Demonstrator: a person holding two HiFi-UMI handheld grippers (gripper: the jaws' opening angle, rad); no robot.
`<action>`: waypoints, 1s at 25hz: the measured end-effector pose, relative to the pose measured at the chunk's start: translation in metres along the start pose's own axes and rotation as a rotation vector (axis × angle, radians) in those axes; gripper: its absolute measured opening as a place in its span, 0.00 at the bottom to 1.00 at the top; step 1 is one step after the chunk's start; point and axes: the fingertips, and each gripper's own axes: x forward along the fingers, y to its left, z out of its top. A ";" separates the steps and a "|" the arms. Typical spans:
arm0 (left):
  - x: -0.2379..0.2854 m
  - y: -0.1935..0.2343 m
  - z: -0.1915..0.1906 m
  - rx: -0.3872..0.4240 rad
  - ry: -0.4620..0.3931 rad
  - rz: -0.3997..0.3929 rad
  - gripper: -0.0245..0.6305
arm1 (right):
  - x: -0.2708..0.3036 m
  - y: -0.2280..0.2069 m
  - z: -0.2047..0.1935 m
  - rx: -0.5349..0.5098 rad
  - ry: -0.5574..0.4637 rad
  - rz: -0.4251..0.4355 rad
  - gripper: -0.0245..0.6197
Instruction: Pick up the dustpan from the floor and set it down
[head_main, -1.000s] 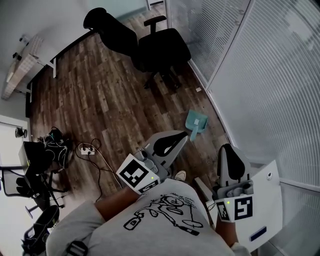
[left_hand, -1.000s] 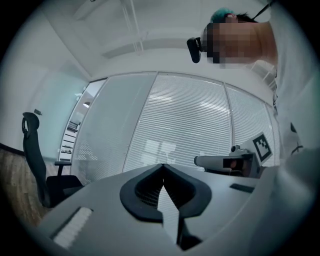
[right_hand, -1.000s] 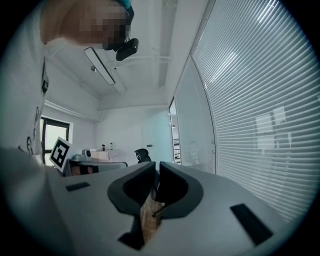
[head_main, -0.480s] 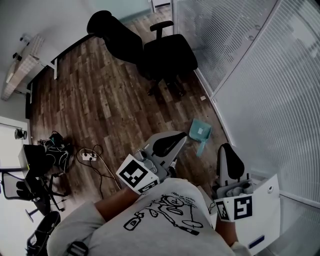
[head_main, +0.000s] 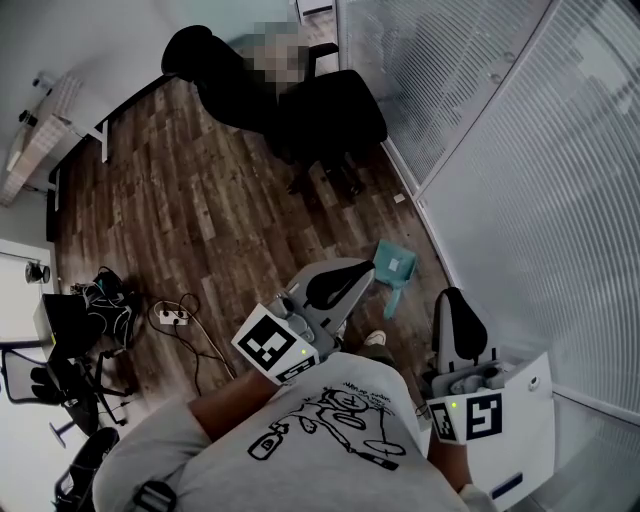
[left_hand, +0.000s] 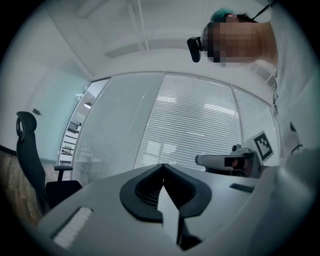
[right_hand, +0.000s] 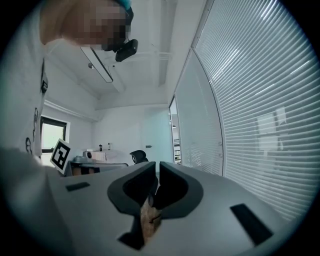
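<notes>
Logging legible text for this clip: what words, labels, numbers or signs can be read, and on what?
No text is readable.
Dustpan: pale label, too small to read.
Shirt: line drawing, any lettering too blurred.
Left tool and right tool: black-and-white square markers only, no words.

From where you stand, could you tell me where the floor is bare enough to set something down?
The wood floor is bare between the desk, the office chairs and the power strip. It is crowded lower left round the cables and bags, and tight by the dustpan along the glass wall.
</notes>
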 end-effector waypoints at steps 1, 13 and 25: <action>0.005 -0.001 0.000 -0.003 -0.001 0.004 0.04 | -0.002 -0.006 0.002 -0.003 -0.002 -0.002 0.07; 0.053 -0.028 -0.003 -0.004 -0.010 0.036 0.04 | -0.039 -0.080 0.009 -0.037 -0.005 -0.067 0.07; 0.065 -0.037 -0.015 -0.012 0.009 0.043 0.04 | -0.041 -0.090 -0.004 -0.009 0.014 -0.044 0.07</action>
